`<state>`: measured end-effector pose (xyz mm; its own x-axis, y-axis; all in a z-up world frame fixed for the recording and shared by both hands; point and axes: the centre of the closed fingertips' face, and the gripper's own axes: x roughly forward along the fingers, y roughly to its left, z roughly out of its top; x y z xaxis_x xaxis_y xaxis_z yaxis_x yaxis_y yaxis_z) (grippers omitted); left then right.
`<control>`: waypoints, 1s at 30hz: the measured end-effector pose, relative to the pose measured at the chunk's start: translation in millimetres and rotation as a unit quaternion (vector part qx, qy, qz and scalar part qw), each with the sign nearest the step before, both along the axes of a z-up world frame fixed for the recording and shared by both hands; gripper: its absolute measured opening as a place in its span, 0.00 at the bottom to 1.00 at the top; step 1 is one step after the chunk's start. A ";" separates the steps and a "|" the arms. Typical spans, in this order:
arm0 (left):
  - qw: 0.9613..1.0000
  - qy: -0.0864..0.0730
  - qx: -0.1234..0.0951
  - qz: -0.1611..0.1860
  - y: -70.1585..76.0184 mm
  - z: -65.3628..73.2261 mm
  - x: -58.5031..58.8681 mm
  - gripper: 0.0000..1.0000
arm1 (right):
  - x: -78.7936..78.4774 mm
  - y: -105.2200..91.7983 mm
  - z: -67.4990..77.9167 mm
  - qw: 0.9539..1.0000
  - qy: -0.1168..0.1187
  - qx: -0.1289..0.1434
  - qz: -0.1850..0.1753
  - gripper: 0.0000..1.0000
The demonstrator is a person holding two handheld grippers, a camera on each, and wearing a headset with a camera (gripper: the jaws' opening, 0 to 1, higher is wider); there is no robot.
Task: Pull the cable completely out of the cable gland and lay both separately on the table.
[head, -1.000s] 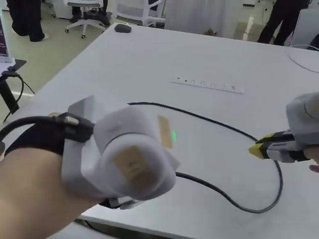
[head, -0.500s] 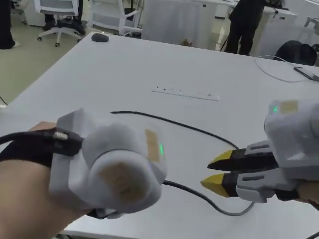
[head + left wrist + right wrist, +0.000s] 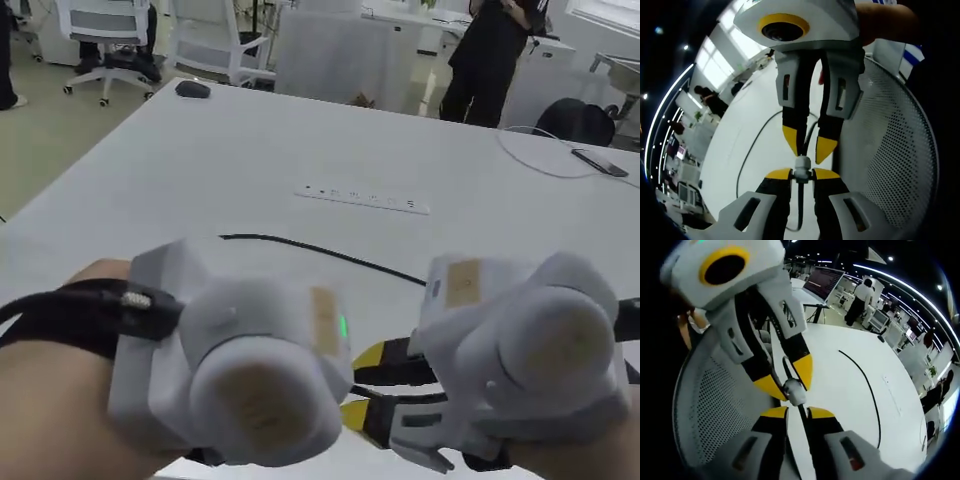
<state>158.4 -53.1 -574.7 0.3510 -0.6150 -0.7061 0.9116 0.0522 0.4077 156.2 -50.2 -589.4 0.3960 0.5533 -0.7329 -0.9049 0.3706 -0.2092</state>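
The small white cable gland sits pinched between my left gripper's yellow tips. The black cable runs out of it and curves away over the white table. My right gripper faces the left one nose to nose, jaws slightly apart, with the cable passing between them just behind the gland. In the right gripper view the gland lies just beyond my right gripper, held by the left gripper. From the head view the left gripper's body hides the gland, and the right gripper points left.
The cable crosses the table behind both grippers. A white power strip lies farther back, a mouse at the far left, a phone far right. A mesh chair back is close by. A person stands beyond.
My right gripper has come in from the right edge to meet the left gripper, its jaws now around the cable by the gland. The left gripper has kept its hold.
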 end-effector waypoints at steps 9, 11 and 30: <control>1.000 -0.006 0.013 0.003 10.0 -0.7 4.2 0.17 | 0.6 -22.5 -0.5 1.000 -0.003 -0.011 -0.010 0.04; 1.000 -0.007 0.011 0.007 11.7 1.0 6.6 0.17 | 2.0 -28.3 -0.8 1.000 -0.003 -0.012 -0.019 0.04; 1.000 -0.014 0.011 0.010 7.3 8.4 8.8 0.17 | 7.6 3.5 18.4 0.999 -0.044 -0.010 0.023 0.08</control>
<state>167.2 -45.9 -566.4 0.3831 -0.5920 -0.7091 0.8986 0.0611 0.4345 163.8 -46.7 -570.9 0.4342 0.5575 -0.7076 -0.8985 0.3247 -0.2955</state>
